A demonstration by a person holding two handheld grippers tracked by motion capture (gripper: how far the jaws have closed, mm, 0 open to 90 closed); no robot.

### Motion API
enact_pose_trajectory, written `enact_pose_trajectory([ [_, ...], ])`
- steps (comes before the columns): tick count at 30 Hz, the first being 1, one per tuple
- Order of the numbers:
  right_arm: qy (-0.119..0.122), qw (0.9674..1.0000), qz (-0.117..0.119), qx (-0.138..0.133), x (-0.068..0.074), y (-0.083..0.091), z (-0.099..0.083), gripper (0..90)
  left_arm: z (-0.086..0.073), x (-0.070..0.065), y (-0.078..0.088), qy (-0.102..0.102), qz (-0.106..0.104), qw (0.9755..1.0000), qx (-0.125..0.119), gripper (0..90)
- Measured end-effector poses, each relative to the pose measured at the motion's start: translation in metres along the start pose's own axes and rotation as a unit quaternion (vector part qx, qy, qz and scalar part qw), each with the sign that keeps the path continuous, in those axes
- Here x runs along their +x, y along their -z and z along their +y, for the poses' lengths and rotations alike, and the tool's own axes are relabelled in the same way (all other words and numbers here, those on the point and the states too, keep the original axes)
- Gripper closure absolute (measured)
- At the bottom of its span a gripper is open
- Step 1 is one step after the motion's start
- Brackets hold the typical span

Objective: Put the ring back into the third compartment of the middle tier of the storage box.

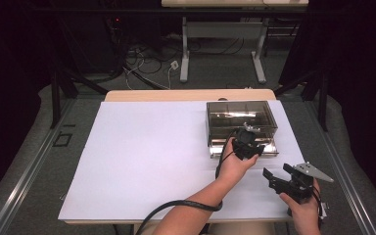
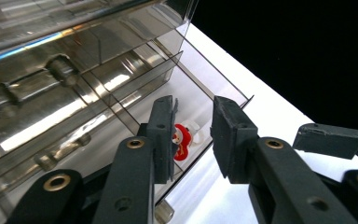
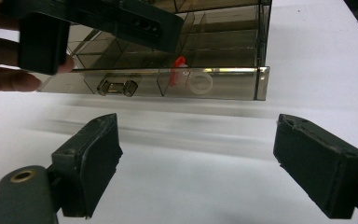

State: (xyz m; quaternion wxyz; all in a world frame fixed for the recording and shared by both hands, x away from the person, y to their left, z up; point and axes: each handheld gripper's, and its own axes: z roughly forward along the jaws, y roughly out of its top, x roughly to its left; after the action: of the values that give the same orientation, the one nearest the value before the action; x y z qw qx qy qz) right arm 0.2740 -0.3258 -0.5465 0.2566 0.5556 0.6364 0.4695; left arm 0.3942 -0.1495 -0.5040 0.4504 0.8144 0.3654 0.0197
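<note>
1. A smoky clear box (image 1: 241, 117) with inner dividers sits on the white sheet (image 1: 147, 156), at the far right part of the table (image 1: 186, 94).
2. Its low front section (image 1: 245, 149) lies toward the person; in the right gripper view this front strip (image 3: 154, 84) is split into compartments.
3. One compartment holds a small red-and-white toy (image 2: 182, 140) with a white ring (image 3: 200, 81) just beside it; in the right gripper view the toy (image 3: 178, 70) shows as a red shape behind the front wall.
4. A clear latch-like part (image 3: 117, 87) sits on the front strip, to the left of the toy in that view.
5. The left gripper (image 1: 247, 143) hovers over the box's front section, held by the left hand (image 1: 232, 164), whose forearm reaches across from bottom centre.
6. In its own view the left gripper (image 2: 193, 126) has its fingers (image 2: 163, 135) spread apart with a moderate gap, pointing down at the toy's compartment; they hold nothing.
7. The right gripper (image 1: 276, 174) is off the box, near the table's front right corner, in the right hand (image 1: 303, 208).
8. Its fingers (image 3: 93, 163) are spread wide, holding nothing, above bare sheet and aimed at the box front.
9. A black cable (image 1: 176, 205) loops from the left forearm off the front edge.
10. Beyond the table lie a grey floor, cables and another table's legs (image 1: 185, 54).
</note>
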Motion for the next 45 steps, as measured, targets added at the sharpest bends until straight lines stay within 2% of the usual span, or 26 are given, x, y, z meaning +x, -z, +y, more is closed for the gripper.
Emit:
enact_pose_trajectory([
  [2,-0.002,1.0000,-0.003,0.007,0.001,0.000,0.000,14.0,-0.001,0.000,0.003,-0.001,0.003,1.0000,-0.008,67.3],
  [4,-0.002,1.0000,0.003,0.000,0.000,0.000,0.000,14.0,-0.001,0.001,0.007,-0.005,0.006,0.9999,-0.011,65.0],
  [9,-0.002,1.0000,0.001,0.000,0.001,0.000,0.000,14.0,-0.003,0.004,0.016,-0.018,0.013,0.9995,-0.020,59.7],
  [15,0.002,1.0000,0.001,0.000,0.000,-0.001,0.000,14.0,-0.007,0.009,0.027,-0.019,0.027,0.9989,-0.033,52.6],
  [20,0.002,1.0000,-0.001,0.003,0.001,0.000,0.000,14.0,-0.010,0.012,0.037,-0.027,0.036,0.9982,-0.039,45.0],
  [26,0.002,1.0000,-0.002,0.002,0.002,0.000,0.000,14.0,-0.016,0.016,0.051,-0.041,0.049,0.9968,-0.048,34.8],
  [27,0.003,1.0000,-0.002,0.002,0.001,0.000,0.000,14.0,-0.018,0.018,0.054,-0.049,0.050,0.9964,-0.048,33.9],
  [30,0.001,1.0000,-0.001,0.002,0.002,0.000,0.000,14.0,-0.022,0.022,0.064,-0.054,0.052,0.9954,-0.059,33.7],
  [34,0.002,1.0000,-0.003,0.002,0.003,-0.001,-0.001,14.0,-0.028,0.030,0.078,-0.041,0.047,0.9957,-0.068,32.3],
  [36,0.004,1.0000,-0.002,0.003,0.003,0.000,0.000,14.0,-0.031,0.034,0.083,-0.027,0.048,0.9962,-0.068,26.8],
  [45,0.007,1.0000,0.000,-0.002,0.004,-0.001,-0.001,14.0,-0.046,0.049,0.110,-0.004,0.050,0.9944,-0.093,11.8],
])
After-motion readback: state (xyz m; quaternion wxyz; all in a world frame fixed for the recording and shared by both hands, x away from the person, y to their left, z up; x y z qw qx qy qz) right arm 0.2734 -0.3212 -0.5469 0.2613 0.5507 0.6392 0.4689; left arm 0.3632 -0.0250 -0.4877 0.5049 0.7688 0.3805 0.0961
